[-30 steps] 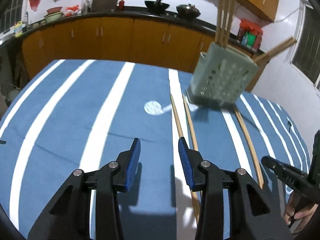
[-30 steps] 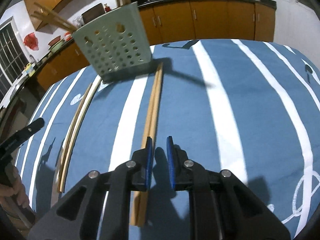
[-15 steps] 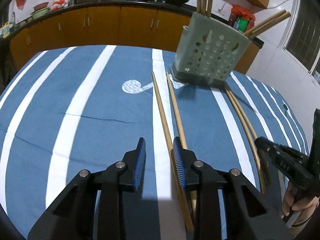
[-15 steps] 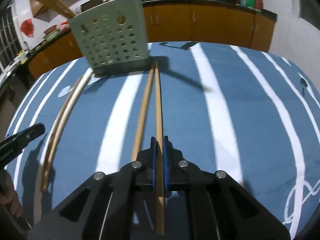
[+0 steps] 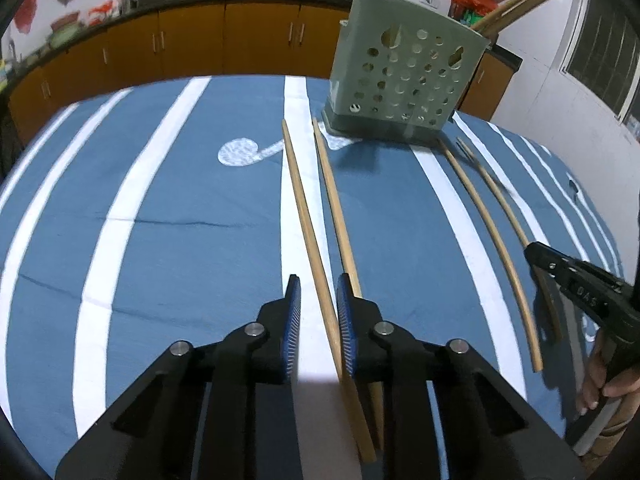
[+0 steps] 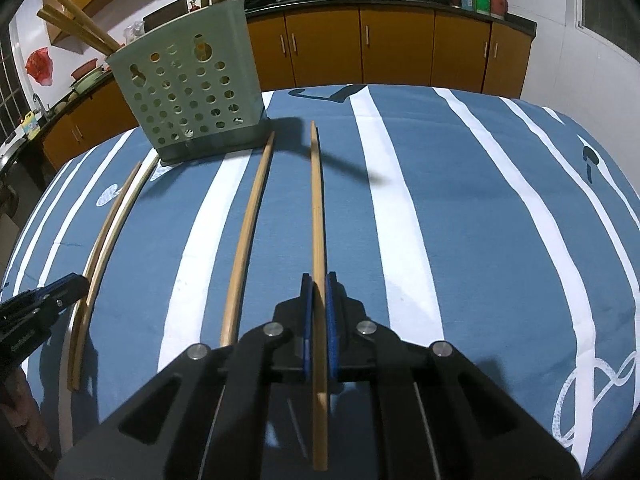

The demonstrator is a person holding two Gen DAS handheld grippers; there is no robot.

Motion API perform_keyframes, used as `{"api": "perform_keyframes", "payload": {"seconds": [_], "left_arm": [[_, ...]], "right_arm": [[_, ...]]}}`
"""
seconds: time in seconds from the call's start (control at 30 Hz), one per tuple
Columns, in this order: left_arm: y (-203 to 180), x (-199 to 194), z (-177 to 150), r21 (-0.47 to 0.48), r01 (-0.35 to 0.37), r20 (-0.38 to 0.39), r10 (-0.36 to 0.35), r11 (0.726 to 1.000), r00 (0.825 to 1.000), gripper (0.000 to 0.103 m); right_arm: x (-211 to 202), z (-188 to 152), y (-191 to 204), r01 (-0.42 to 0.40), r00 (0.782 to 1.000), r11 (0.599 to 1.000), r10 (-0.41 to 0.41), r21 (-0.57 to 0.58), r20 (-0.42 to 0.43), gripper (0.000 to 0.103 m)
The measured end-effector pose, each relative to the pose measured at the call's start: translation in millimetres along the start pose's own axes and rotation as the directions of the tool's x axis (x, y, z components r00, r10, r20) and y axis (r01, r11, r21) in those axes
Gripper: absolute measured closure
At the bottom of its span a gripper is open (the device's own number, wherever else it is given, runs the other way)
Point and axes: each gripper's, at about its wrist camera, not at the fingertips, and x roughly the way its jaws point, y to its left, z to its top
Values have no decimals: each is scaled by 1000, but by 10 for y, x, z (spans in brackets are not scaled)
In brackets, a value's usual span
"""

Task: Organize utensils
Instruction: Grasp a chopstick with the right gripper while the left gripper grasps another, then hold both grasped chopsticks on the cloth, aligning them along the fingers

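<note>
My left gripper (image 5: 318, 280) hovers low over the blue striped cloth, its jaws closing around one wooden chopstick (image 5: 304, 208). A gap still shows at the left pad. A second chopstick (image 5: 332, 196) runs just outside the right finger. My right gripper (image 6: 318, 276) is shut on another chopstick (image 6: 317, 208), whose far tip is lifted and casts a shadow. Its twin (image 6: 248, 240) lies flat on the cloth to the left. The grey-green perforated holder (image 5: 404, 76) (image 6: 192, 92) stands at the far end with several chopsticks upright in it.
The table's rounded edges fall away on both sides. Orange cabinets (image 6: 396, 48) and a dark counter with woks run behind the table. The right gripper's tip (image 5: 576, 280) and a hand show at the left view's right edge. The left gripper's tip (image 6: 48, 296) shows beside its chopstick pair (image 6: 108, 240).
My left gripper came forward and down over the pair, and its jaws narrowed around one chopstick. My right gripper shut on one chopstick and drew it away from its twin.
</note>
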Motion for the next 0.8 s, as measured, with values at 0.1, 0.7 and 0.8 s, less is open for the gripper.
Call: {"api": "perform_keyframes", "payload": {"seconds": [0.1, 0.7, 0.8], "left_arm": [[-10, -12, -1, 11, -15, 2, 15, 1000, 1000, 90], [660, 90, 268, -47, -172, 12, 173, 984, 985, 95], [686, 111, 291, -45, -180, 18, 181, 983, 983, 95]], "right_arm": [[-3, -12, 5, -1, 1000, 1000, 1, -2, 1, 95], [138, 159, -19, 68, 997, 997, -68, -23, 24, 95], [167, 200, -88, 85, 996, 996, -85, -8, 26, 95]]}}
